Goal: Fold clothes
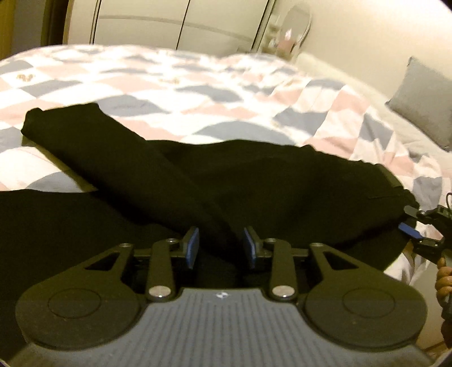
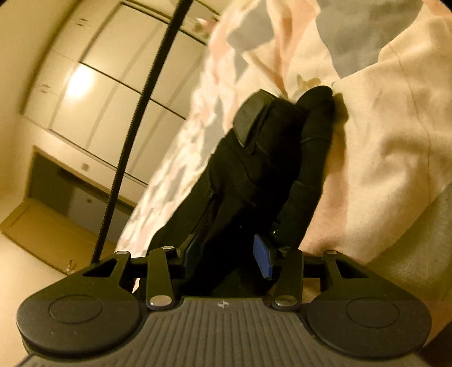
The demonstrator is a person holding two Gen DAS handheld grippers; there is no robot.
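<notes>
Black trousers (image 1: 254,180) lie spread on a bed, one leg reaching toward the far left and the waistband at the right. My left gripper (image 1: 221,247) sits low over the near part of that leg. Its jaws stand apart with a ridge of black cloth between the blue pads (image 1: 192,245), and no pinch shows. In the right wrist view, which is tilted, the waistband end of the trousers (image 2: 248,169) runs up from between the jaws of my right gripper (image 2: 227,254). One blue pad (image 2: 264,259) faces the cloth with its face bare. The right gripper (image 1: 411,221) also shows at the waistband's edge.
A quilt (image 1: 169,79) of pink, grey-blue and white patches covers the bed. A grey pillow (image 1: 423,104) lies at the far right. Pale wardrobe doors (image 1: 183,25) stand behind the bed. A black cable (image 2: 135,118) crosses the right wrist view. A hand (image 1: 443,279) holds the right gripper.
</notes>
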